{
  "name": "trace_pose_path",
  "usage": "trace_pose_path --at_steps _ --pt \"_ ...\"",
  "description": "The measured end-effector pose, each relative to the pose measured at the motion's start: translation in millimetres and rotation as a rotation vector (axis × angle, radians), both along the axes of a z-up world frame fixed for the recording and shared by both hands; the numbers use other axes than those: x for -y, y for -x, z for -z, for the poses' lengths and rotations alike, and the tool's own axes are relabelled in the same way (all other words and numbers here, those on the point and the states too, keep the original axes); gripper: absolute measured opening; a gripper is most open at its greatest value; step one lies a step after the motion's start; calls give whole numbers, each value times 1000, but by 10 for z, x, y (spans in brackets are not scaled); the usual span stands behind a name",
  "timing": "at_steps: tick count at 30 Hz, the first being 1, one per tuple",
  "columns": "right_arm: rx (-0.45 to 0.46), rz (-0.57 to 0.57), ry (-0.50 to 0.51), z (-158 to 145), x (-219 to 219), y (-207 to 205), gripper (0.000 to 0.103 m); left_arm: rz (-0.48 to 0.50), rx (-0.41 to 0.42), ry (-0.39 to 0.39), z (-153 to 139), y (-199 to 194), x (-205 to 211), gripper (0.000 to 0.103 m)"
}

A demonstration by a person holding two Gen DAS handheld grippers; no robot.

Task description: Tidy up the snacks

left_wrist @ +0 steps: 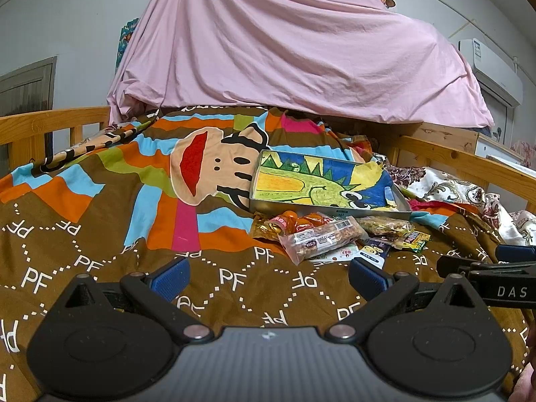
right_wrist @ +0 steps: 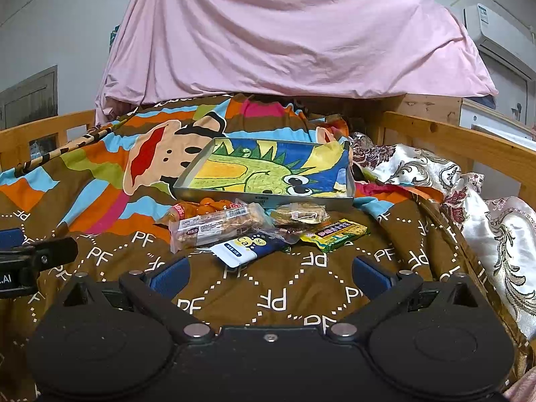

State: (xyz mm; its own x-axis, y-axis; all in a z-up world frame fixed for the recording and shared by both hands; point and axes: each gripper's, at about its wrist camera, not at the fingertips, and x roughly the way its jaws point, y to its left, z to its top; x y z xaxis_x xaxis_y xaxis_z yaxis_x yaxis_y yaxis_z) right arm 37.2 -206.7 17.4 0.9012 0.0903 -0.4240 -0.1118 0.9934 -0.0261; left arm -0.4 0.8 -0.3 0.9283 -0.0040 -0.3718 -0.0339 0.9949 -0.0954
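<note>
Bed cover: we see a brown quilt printed with white "PF" letters and a cartoon monkey face, spread across the bed.
Frame: a light wooden bed rail runs along the right; another wooden rail stands at the left.
Backdrop: a large pink draped sheet hangs behind the bed.
Right edge: a white floral satin fabric lies bunched beside the quilt.
Wall: a white air conditioner is mounted high on the right.

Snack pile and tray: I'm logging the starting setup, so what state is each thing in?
Tray: holds no snacks.
Snack pile: loose on the bedspread, in front of the tray.
Left hand-held gripper: open, holds nothing.
Right hand-held gripper: open, holds nothing.
</note>
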Motion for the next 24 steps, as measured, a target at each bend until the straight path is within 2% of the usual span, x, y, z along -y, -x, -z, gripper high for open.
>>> trace_pose_path --at_steps 24 --pt "-2 1 2 -6 0 -6 103 10 1 -3 44 -6 26 103"
